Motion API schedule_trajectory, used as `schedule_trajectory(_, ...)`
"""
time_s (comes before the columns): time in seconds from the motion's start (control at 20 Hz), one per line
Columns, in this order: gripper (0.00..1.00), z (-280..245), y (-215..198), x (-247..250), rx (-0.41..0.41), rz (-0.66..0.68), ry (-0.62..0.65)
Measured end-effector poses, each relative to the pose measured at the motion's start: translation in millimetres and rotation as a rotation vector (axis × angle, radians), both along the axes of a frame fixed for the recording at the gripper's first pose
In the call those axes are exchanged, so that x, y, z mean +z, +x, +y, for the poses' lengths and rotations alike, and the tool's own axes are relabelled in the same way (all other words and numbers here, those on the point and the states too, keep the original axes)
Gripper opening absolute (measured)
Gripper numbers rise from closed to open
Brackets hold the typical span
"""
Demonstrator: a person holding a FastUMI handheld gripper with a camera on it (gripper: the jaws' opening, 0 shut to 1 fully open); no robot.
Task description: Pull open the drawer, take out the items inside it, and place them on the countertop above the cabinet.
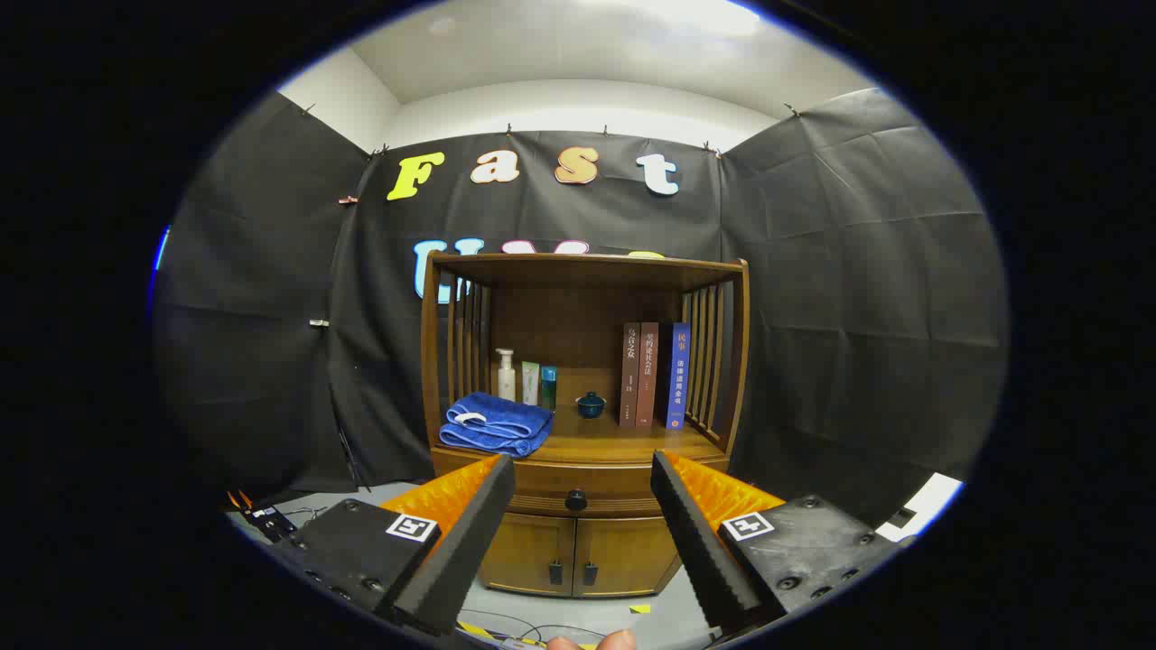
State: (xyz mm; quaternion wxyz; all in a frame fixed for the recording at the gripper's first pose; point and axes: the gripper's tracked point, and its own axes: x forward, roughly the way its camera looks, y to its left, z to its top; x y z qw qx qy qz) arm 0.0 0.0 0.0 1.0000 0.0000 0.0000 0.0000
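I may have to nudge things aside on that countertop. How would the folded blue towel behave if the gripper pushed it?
The blue towel lies in soft, rounded folds, so it would likely bunch and crumple rather than slide whole. It looks floppy and light, unlikely to roll or tip. The gripper is open, its fingers well short of the cabinet.

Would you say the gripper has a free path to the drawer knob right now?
Probably yes: the gripper is open, the drawer knob sits beyond its fingers, centred in the gap, and nothing stands between them.

Glossy brown wooden cabinet (585, 424), soft blue cloth towel (497, 426), gripper (582, 474) spread wide, ribbed matt black fingers (470, 533)
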Motion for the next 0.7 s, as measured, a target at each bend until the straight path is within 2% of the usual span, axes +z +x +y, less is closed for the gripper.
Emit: schedule_trajectory(0.7, 0.99, -3.1, 1.3, 0.8, -0.001, 0.003, 0.005)
